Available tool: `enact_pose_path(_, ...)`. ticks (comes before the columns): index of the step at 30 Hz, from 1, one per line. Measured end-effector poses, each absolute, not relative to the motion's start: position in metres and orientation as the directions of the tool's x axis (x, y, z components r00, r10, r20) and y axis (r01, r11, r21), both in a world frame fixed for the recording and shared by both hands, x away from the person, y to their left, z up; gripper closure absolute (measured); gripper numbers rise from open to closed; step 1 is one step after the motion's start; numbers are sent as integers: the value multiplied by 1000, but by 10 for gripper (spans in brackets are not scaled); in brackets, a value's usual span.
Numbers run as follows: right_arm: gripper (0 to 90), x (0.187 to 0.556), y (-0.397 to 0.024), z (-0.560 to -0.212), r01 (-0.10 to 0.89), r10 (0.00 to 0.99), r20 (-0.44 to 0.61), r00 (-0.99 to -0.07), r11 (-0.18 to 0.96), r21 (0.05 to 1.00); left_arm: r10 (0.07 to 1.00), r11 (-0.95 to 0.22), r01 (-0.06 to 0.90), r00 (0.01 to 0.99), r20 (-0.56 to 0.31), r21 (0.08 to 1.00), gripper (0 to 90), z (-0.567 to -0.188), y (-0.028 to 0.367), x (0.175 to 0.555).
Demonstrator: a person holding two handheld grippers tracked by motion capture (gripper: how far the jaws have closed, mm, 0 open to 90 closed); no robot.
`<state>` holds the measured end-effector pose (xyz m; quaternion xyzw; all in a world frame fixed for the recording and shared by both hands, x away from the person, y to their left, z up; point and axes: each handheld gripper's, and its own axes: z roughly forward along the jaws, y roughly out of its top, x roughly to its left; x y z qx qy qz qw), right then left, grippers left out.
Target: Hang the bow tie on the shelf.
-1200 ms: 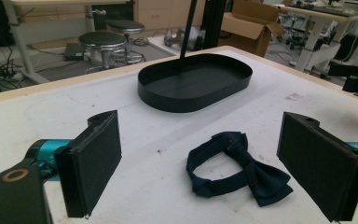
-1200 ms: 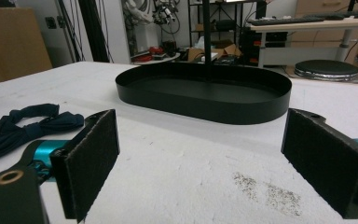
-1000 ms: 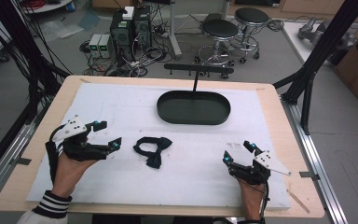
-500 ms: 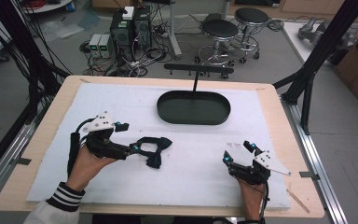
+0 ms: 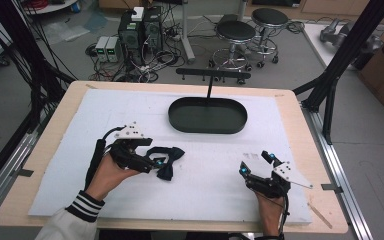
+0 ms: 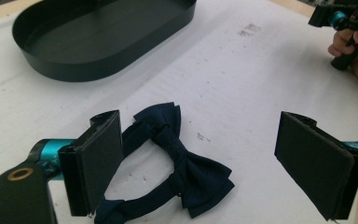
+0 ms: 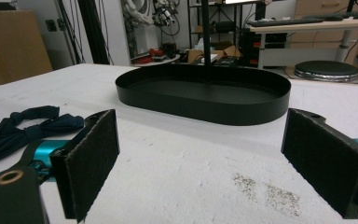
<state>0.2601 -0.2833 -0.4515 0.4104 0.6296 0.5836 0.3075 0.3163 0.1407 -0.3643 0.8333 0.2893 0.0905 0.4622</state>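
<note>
Your left gripper point(image 5: 156, 162) sits at the left of the white mat point(image 5: 80, 150), with its jaws spread wide and holding nothing. In the left gripper view the dark navy bow tie point(image 6: 177, 158) lies flat on the mat between the two black pads point(image 6: 95, 161), its strap looping past the left pad. You cannot tell from that view whether the pad touches the strap or only stands over it. From the high view the bow tie point(image 5: 166, 159) lies just right of your left gripper's tips, left of the mat's middle and nearer to you than the tray.

The black oval tray point(image 5: 207, 116) stands at the far middle of the mat, well apart from the bow tie. Just behind it rises a thin black stand with a crossbar point(image 5: 212, 75).

Your right gripper point(image 5: 256, 165) rests low at the near right of the mat, its jaws also wide and gripping nothing. In the right gripper view it faces the tray point(image 7: 205, 93) across bare mat, and the bow tie point(image 7: 25, 126) shows at the left edge beyond the left pad. A patch of dark specks point(image 7: 265, 189) marks the mat between its jaws.
</note>
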Motion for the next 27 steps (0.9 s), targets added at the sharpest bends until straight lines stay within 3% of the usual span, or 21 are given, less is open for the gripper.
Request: enact_pose_path(27, 102, 260, -285, -452, 164, 873, 112, -474, -37, 986, 610, -542, 514, 785, -110, 665, 252, -395, 100, 337)
